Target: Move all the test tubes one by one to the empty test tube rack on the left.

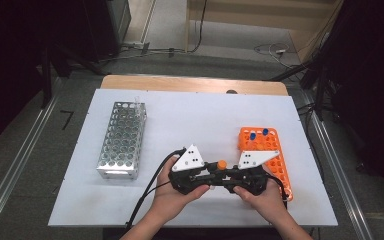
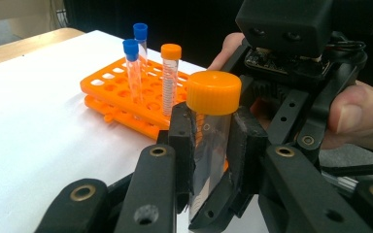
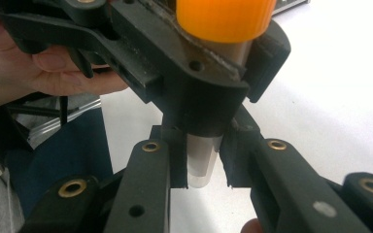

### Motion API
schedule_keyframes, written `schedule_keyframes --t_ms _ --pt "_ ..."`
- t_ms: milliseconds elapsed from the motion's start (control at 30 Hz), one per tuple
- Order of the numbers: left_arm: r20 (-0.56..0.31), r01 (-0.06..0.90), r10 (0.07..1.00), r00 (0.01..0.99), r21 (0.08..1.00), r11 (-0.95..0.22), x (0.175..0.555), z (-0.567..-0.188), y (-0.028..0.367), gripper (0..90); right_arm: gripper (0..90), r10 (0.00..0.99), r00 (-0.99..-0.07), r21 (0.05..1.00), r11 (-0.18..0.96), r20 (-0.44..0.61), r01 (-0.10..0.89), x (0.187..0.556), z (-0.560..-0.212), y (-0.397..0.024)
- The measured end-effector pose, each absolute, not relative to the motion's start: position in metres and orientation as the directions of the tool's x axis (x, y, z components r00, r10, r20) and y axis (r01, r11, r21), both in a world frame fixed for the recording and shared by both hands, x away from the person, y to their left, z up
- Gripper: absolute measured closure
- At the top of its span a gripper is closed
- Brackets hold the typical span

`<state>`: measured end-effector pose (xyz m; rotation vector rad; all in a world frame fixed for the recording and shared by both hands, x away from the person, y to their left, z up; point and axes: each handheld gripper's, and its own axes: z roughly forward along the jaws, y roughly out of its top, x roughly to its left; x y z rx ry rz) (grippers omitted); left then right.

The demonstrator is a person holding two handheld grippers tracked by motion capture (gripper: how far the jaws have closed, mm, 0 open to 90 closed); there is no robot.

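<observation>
metal rack [image 1: 121, 141] left, plastic rack [image 1: 275, 145] right

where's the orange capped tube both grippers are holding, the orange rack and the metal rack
orange-capped tube [image 2: 213, 92]: left gripper view, on the side of its orange cap
orange rack [image 1: 279, 164]: high view, on its holed top, right of the grippers
metal rack [image 1: 122, 137]: high view, on the middle of its holed top

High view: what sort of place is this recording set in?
Probably a lab-style test bench in a workroom. A white table carries a metal tube rack and an orange tube rack holding capped tubes, with cables on the bare floor behind.
</observation>
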<state>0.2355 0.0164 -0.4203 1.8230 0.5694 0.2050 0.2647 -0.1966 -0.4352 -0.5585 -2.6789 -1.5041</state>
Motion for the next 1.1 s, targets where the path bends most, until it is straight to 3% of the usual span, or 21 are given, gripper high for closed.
schedule_keyframes --t_ms 67,333,567,800,1100 --pt "-0.148 0.279 0.481 0.864 0.936 -0.214 0.236 -0.420 0.017 74.1 71.5 0.298 -0.935 0.822 0.473 0.190 0.317 0.265 -0.435 -0.198" --pt "-0.145 0.271 0.526 0.838 0.947 -0.170 0.237 -0.414 0.034 74.1 52.1 0.281 -0.941 0.837 0.455 0.188 0.303 0.267 -0.435 -0.208" --pt "-0.147 0.269 0.591 0.793 0.955 -0.123 0.243 -0.410 0.061 74.1 27.5 0.299 -0.942 0.866 0.417 0.155 0.275 0.267 -0.430 -0.230" --pt "-0.151 0.262 0.657 0.739 0.962 -0.074 0.249 -0.407 0.090 74.1 9.0 0.304 -0.942 0.868 0.417 0.146 0.269 0.268 -0.430 -0.259" --pt "-0.159 0.257 0.742 0.651 0.966 -0.017 0.260 -0.407 0.127 74.0 7.8 0.385 -0.913 0.879 0.378 0.135 0.289 0.282 -0.433 -0.304"
